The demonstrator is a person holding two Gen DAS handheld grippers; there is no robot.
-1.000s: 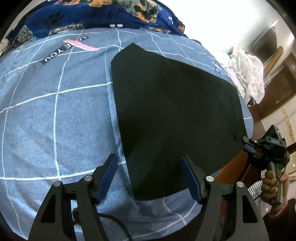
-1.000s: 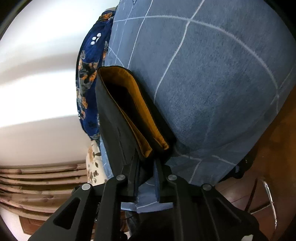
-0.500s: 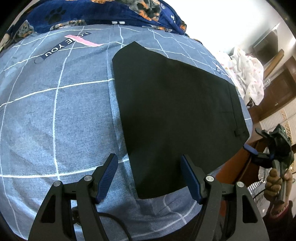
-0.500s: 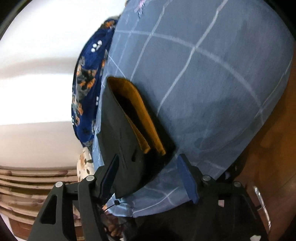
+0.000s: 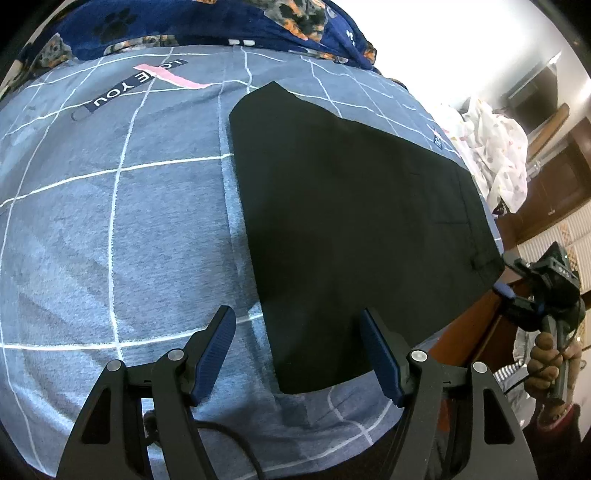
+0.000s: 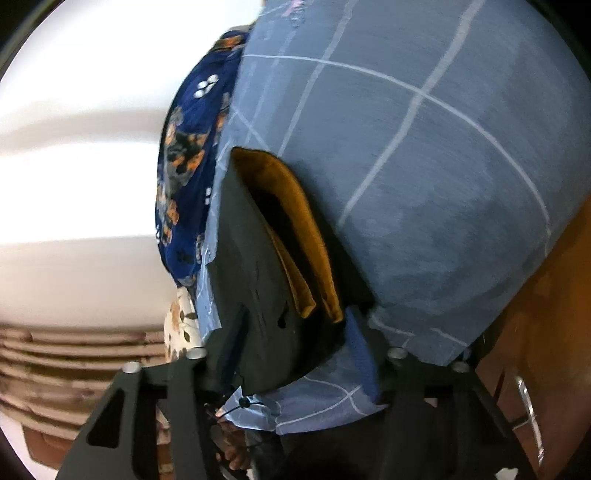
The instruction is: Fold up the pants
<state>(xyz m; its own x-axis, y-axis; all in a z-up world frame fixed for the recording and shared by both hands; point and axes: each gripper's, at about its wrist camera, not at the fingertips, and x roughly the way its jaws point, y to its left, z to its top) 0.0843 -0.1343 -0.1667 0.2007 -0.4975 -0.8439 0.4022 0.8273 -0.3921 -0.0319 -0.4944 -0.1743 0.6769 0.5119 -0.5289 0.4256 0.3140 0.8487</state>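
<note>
The left tool (image 5: 297,354) hangs open above the bed (image 5: 110,229), straddling the near hem of the black pants (image 5: 351,221) laid flat there, likely poised to lift it. At the waistband, the right tool (image 6: 295,350) is closing around the cloth, probably to grip it.

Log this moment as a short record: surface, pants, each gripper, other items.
surface: blue checked bedsheet
pants: black pants lie flat on the sheet, waistband end at the bed's edge, mustard lining showing inside the waist
left gripper: left gripper open, holding nothing, with the pants' near corner below its fingers
right gripper: right gripper at the waistband, jaws closing with the cloth between them
other items: dark blue patterned blanket beyond the sheet; white printed cloth off the bed
</note>
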